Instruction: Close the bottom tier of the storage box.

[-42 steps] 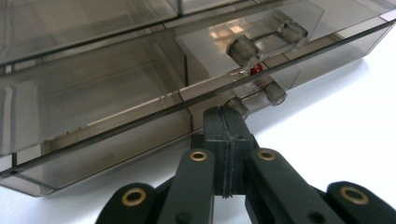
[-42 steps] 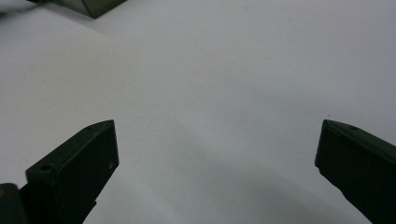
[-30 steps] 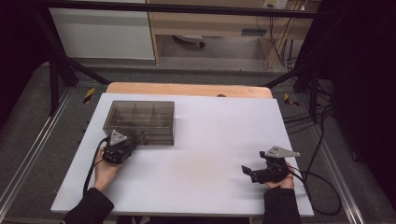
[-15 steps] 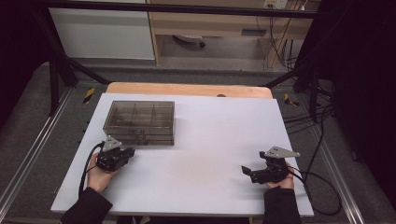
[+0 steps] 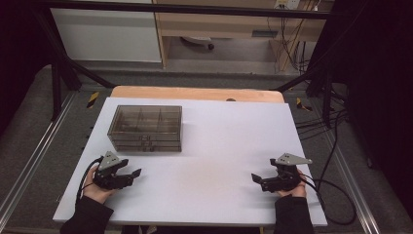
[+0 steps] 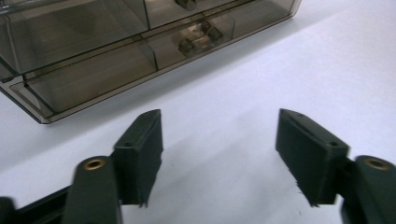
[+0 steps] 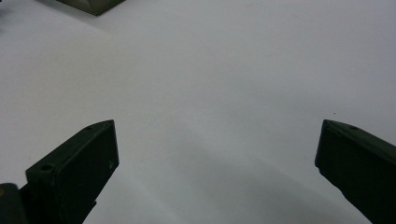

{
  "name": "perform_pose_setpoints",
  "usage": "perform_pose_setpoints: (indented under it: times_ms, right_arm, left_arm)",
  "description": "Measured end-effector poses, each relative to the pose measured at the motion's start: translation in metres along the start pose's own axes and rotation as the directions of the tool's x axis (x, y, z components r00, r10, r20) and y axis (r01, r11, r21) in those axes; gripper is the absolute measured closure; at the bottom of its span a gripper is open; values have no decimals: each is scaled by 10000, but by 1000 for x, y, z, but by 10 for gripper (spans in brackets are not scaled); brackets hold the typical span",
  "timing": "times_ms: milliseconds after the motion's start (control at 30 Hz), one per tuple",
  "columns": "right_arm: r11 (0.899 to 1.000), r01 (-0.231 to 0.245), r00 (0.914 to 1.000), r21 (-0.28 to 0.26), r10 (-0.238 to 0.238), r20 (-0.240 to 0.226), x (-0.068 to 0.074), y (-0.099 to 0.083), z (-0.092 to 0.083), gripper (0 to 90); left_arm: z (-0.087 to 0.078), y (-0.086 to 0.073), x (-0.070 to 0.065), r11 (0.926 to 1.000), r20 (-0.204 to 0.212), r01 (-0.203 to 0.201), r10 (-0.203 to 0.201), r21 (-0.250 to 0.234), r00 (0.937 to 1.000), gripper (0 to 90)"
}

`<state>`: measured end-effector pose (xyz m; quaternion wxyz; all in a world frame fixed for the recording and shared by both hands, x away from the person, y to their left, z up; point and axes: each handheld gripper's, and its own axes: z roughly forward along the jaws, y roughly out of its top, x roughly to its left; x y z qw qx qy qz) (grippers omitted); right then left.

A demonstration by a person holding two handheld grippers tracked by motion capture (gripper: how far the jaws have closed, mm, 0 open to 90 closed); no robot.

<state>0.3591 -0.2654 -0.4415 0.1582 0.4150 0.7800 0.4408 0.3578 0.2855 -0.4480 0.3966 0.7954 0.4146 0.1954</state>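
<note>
A smoky clear drawer box (image 5: 146,127) stands at the back left of the white tabletop (image 5: 219,146). In the left gripper view its front (image 6: 93,56) shows small drawer knobs (image 6: 187,45). My left gripper (image 5: 135,174) lies low over the table in front of the box, apart from it and pointing right. Its jaws (image 6: 219,126) have just been opening and stand open with nothing between them. My right gripper (image 5: 255,179) rests near the front right, pointing left, jaws wide open over bare table (image 7: 217,130). A corner of the box (image 7: 91,4) shows far off.
A wooden strip (image 5: 195,92) borders the table's far edge. Black cables (image 5: 336,195) trail off the right side onto the floor. Dark frame rails (image 5: 58,78) stand at the left and right, with shelving (image 5: 214,29) behind.
My left gripper has pulled back from the box front toward the near-left of the table, and its jaws have gone from shut to open. The right gripper has stayed put.
</note>
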Motion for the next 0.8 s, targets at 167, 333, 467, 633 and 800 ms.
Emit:
perform_pose_setpoints:
  times_ms: [167, 333, 467, 633, 800]
  right_arm:
    - [10000, 26, 10000, -3, -26, -25, 0, 0, 0, 3]
    - [10000, -14, 10000, 39, 15, -79, 0, -1, 1, 3]
    - [10000, -2, 9999, 37, 2, -133, 1, -1, 1, 3]
    - [10000, 21, 9998, 76, -19, -201, 1, -1, 1, 3]
    - [9998, 87, 9996, 165, -83, -256, 1, -2, 4, 3]
  left_arm:
    - [-5, -3, -1, 9998, 218, -143, 141, 114, 9997, 170]
    - [-10, -7, 0, 9992, 192, -213, 207, 350, 9996, 46]
    - [-14, -9, 3, 9993, 98, -115, 111, 369, 9999, 24]
    - [-18, -8, 6, 9990, -31, -68, 70, 437, 10000, 18]
    - [-20, -6, 8, 9992, -76, 53, -50, 395, 10000, 18]
